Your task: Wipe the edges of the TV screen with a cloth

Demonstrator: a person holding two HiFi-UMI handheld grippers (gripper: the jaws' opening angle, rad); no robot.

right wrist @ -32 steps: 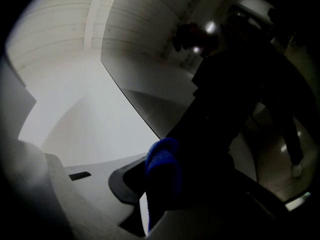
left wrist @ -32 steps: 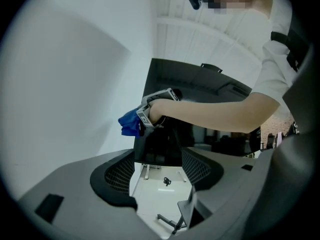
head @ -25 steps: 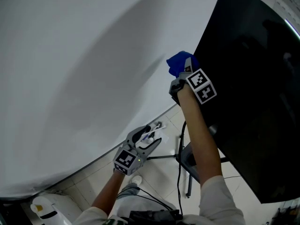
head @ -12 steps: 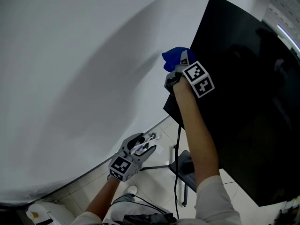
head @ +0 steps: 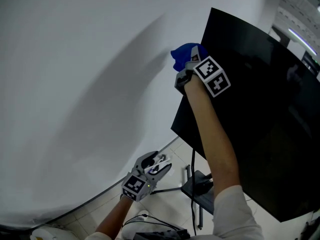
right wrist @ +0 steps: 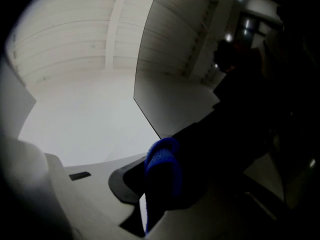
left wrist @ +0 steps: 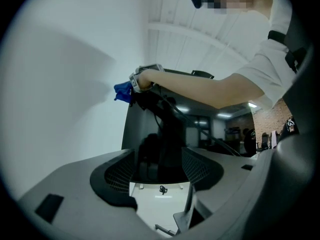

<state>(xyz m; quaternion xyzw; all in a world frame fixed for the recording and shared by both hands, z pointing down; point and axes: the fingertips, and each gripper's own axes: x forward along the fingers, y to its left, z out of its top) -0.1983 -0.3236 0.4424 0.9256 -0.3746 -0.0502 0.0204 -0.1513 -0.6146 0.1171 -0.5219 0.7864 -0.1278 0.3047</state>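
mk_77: Right gripper point(head: 191, 60) has slid up the TV point(head: 260, 114)'s left edge since a second ago, so now it's closer to the top left corner than the bottom one. Left gripper point(head: 164, 163) has barely shifted, still down low over the floor point(head: 179, 149).

dustbunny: yep. What's the right one got?

mk_77: Blue cloth point(head: 182, 55), pinched between its jaws. Its own view shows the cloth folded over and clamped there, pressed right against the dark edge of the TV. In the head view the cloth bunches out past that edge, toward the white wall point(head: 75, 84).

dustbunny: and the left?

mk_77: Jaws wide apart, nothing between them. It's well apart from the TV, below its bottom left corner and near the stand point(head: 197, 184). Its camera looks up at the screen, and you can see the forearm point(head: 210, 134) reaching across to the cloth.
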